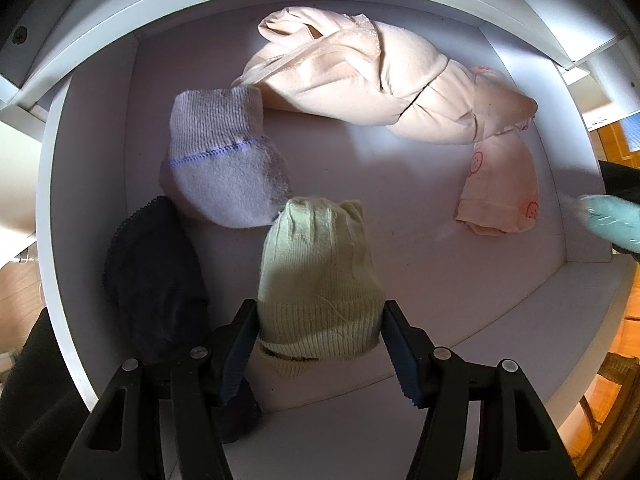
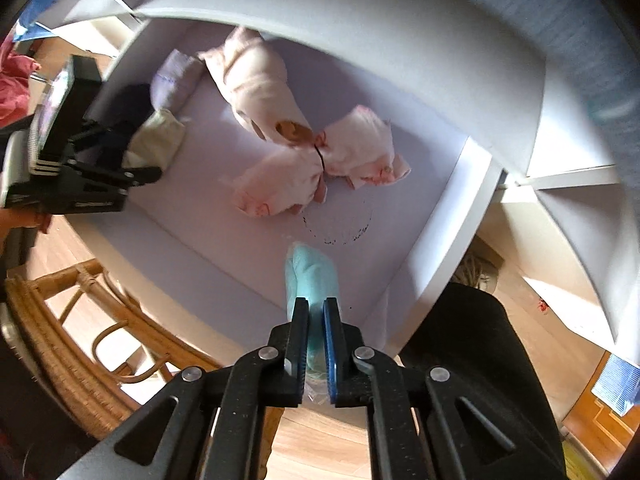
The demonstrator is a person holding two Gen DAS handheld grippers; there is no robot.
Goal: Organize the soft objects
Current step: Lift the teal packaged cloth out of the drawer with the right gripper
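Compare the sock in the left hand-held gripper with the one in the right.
The yellow-green sock is ribbed and bulky, so the left hand-held gripper stands wide around it. The turquoise sock is smooth and thin, pinched flat in the nearly closed right hand-held gripper. Both hang over the white drawer.

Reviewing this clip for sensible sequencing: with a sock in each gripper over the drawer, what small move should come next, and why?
Probably lower the left gripper a little and release the pale green sock beside the lavender sock and dark sock. It already hangs low over that cluster, while the right gripper, shut on the teal sock, sits above the white drawer.
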